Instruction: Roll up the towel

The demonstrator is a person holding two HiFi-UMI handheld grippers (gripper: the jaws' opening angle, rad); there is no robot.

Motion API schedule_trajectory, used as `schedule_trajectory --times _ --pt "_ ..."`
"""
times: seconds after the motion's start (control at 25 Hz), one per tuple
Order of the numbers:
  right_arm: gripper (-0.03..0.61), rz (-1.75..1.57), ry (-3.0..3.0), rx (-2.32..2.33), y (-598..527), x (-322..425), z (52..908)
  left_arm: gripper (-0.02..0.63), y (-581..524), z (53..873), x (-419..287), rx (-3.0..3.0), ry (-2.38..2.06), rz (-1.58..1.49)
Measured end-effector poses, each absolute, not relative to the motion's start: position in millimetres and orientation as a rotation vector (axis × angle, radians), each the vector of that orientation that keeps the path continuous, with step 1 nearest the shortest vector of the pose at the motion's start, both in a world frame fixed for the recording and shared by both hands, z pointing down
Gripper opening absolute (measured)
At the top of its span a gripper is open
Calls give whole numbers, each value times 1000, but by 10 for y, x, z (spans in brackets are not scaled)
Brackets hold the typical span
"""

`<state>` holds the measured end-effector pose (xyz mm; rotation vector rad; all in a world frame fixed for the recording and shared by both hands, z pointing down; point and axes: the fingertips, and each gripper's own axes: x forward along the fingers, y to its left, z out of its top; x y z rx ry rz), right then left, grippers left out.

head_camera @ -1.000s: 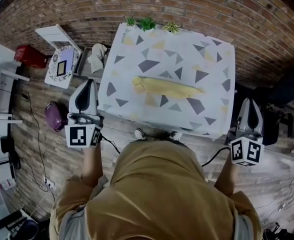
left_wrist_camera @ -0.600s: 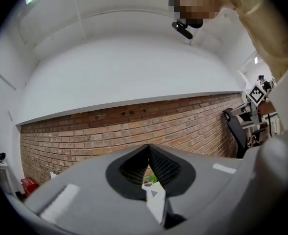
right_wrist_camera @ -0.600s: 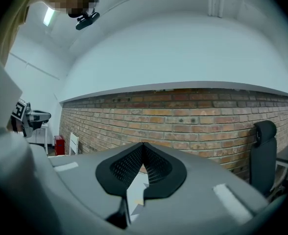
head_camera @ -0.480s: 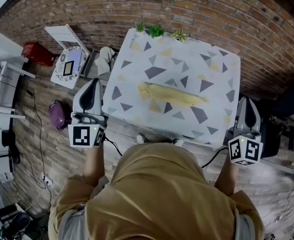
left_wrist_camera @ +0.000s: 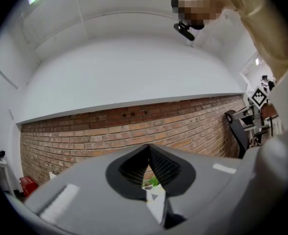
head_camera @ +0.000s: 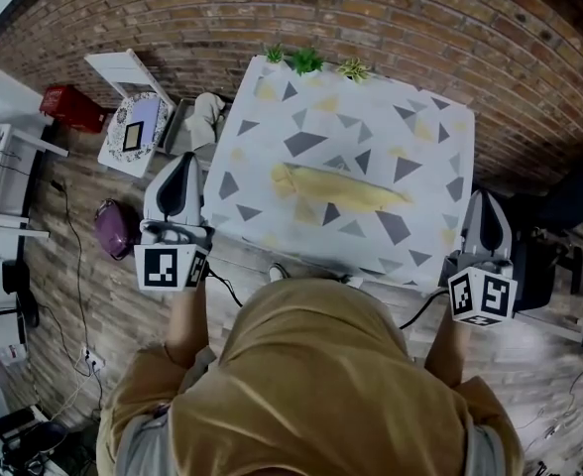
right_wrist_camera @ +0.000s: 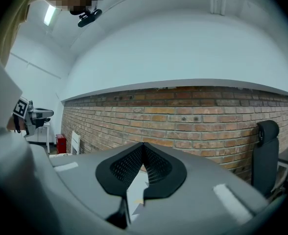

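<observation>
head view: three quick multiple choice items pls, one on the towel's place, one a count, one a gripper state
1. The yellow towel lies: A on the floor; B middle of the table; C on a chair.
2. Count of small plants at the table's far edge: A one; B three; C five.
3. The right gripper is: A wide open; B shut on the towel; C shut, empty.
Answers: B, it lies across the table's middle; B, three green tufts in a row; C, its fingers meet on nothing.
</observation>
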<state>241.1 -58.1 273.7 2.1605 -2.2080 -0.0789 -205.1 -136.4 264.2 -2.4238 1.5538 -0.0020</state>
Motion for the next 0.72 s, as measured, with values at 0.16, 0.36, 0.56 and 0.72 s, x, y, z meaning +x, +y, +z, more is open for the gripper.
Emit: schedule_trajectory --times 0.16,0.36,0.56,0.72 --pt "3 -77 -2208 2163 -598 2405 2736 63 -1368 2638 -2041 -2430 1553 -4" --pt "3 -81 -2224 2138 -616 2363 2730 63 -1367 2670 -2051 -2431 1567 -2" --pt "3 -86 -2223 2115 -609 2411 2729 63 -1368 2730 -1986 -2436 1586 18" --pt "3 -90 -2224 2101 -633 2442 2704 63 -1360 2759 -1895 -2441 1579 13"
